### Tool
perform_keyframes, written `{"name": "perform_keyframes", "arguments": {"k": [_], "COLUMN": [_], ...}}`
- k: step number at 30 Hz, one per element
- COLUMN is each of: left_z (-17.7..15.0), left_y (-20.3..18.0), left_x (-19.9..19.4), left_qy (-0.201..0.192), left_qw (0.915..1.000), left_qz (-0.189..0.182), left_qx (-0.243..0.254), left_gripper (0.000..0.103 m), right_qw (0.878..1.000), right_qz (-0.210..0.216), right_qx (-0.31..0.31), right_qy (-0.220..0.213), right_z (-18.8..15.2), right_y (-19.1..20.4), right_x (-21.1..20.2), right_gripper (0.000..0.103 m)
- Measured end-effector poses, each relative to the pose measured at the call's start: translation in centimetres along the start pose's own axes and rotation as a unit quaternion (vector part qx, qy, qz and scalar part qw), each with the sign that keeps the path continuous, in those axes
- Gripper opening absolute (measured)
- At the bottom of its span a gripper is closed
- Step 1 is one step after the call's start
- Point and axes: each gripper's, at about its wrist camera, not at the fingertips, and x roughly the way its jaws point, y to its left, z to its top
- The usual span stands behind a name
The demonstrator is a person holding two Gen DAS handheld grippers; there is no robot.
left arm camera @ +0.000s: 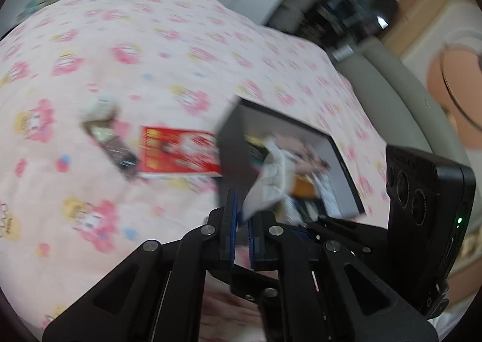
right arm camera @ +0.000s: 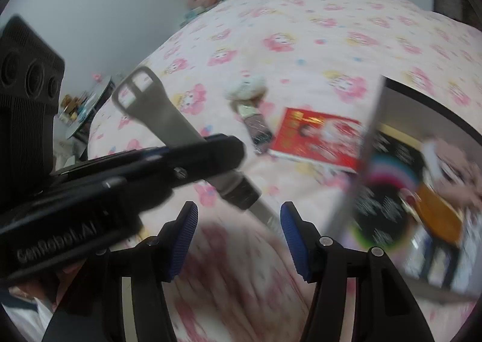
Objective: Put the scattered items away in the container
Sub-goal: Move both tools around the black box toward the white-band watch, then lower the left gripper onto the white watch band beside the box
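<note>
Two grippers are in view. The left gripper [left arm camera: 242,221] has its blue pads pinched narrow on one pale grey strap-like item [left arm camera: 265,188], which in the right wrist view shows as a grey band with a buckle end [right arm camera: 156,107] held above the bedspread, just beside the container. The right gripper [right arm camera: 239,239] stands wide apart with nothing between its pads. One container [left arm camera: 232,143], a grey box with a dark rim, rests on the bed and already holds several blurred colourful things that cannot be counted. Beside the container, touching or nearly touching its near wall, lies one red booklet [left arm camera: 177,150]; just beyond that, farther from the container, lies one dark flat gadget with a fluffy white charm [left arm camera: 104,126]. All sit on a pink bedspread [left arm camera: 120,56] printed with cartoon flowers. Past the bed are a pale wall and cluttered shelves, blurred.
</note>
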Motion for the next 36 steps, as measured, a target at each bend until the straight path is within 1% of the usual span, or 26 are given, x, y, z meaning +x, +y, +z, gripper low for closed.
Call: {"name": "perform_keyframes", "arguments": {"k": [2,5,7,10,13,16,18,19,20,22,23,25,28,29,30,31,32,33,34,36], "left_z": [-1.1,-3.2,-4.4,-6.1,-8.2,-9.5,-9.8,-9.9,-10.0,-10.1,-10.1,-10.1,-10.1,-10.2,-10.3,-10.5,-10.8,-11.1,-11.3,-11.6], "left_y": [-3.2,-7.4,-9.9,-12.7,-15.0,-16.3,-16.6,-16.9,-17.0,-17.1,-17.0,-16.3,-14.5,-13.8,-13.0,-12.4,-11.8,-11.2,-10.7,-10.2], "left_x": [1.3,3.9,6.2,9.8,12.3,14.3,14.6,14.8,14.9,15.1,15.2,15.0,14.3,14.1,14.0,14.1,14.4,14.8,14.9,15.0], "left_qy": [0.02,0.051,0.074,0.112,0.109,0.124,0.129,0.138,0.145,0.152,0.155,0.156,0.155,0.158,0.166,0.18,0.201,0.222,0.232,0.237], "left_qw": [0.9994,0.9968,0.9938,0.9884,0.986,0.9836,0.9831,0.9816,0.9803,0.9789,0.9786,0.9804,0.9844,0.9851,0.9846,0.9822,0.9776,0.9728,0.9708,0.9702], "left_qz": [-0.011,-0.021,-0.02,-0.029,-0.027,-0.03,-0.052,-0.066,-0.071,-0.071,-0.071,-0.058,-0.037,-0.023,-0.001,0.023,0.046,0.06,0.059,0.048], "left_qx": [0.025,0.057,0.081,0.099,0.124,0.127,0.119,0.115,0.114,0.117,0.115,0.105,0.075,0.064,0.055,0.05,0.042,0.032,0.02,0.0], "left_gripper": [0.004,0.004,0.004,0.004,0.004,0.004,0.005,0.01,0.021,0.03,0.031,0.031,0.031,0.031,0.031,0.031,0.031,0.031,0.031,0.031], "right_qw": [1.0,0.999,0.997,0.991,0.984,0.976,0.971,0.969,0.968,0.965,0.965,0.965,0.962,0.962,0.961,0.961,0.96,0.959,0.959,0.954], "right_qz": [-0.02,-0.028,-0.034,-0.062,-0.078,-0.114,-0.116,-0.108,-0.103,-0.102,-0.105,-0.108,-0.106,-0.107,-0.105,-0.103,-0.104,-0.105,-0.104,-0.087], "right_qx": [0.012,0.044,0.072,0.117,0.158,0.186,0.209,0.221,0.231,0.242,0.241,0.24,0.249,0.252,0.255,0.257,0.259,0.26,0.263,0.285], "right_qy": [-0.008,-0.011,-0.009,-0.017,-0.015,-0.002,0.0,-0.002,-0.004,-0.007,-0.009,-0.013,-0.013,-0.013,-0.017,-0.021,-0.023,-0.026,-0.028,-0.033], "right_z": [-2.0,-5.1,-6.9,-9.4,-11.7,-13.8,-15.1,-15.6,-16.0,-16.4,-16.4,-16.5,-16.7,-16.8,-16.9,-17.0,-17.0,-17.0,-17.0,-17.1], "right_y": [-1.4,-4.3,-6.5,-9.5,-12.6,-15.2,-16.7,-17.3,-17.8,-18.6,-18.7,-18.8,-19.3,-19.4,-19.5,-19.7,-19.9,-20.0,-20.1,-20.6], "right_x": [-1.7,-2.9,-3.2,-4.1,-4.6,-4.8,-5.1,-5.3,-5.4,-5.5,-5.5,-5.4,-5.0,-4.9,-4.9,-5.1,-5.2,-5.4,-5.6,-6.0], "right_gripper": [0.054,0.054,0.054,0.054,0.054,0.054,0.054,0.054,0.054,0.054,0.054,0.054,0.054,0.053,0.051,0.049,0.046,0.045,0.045,0.045]}}
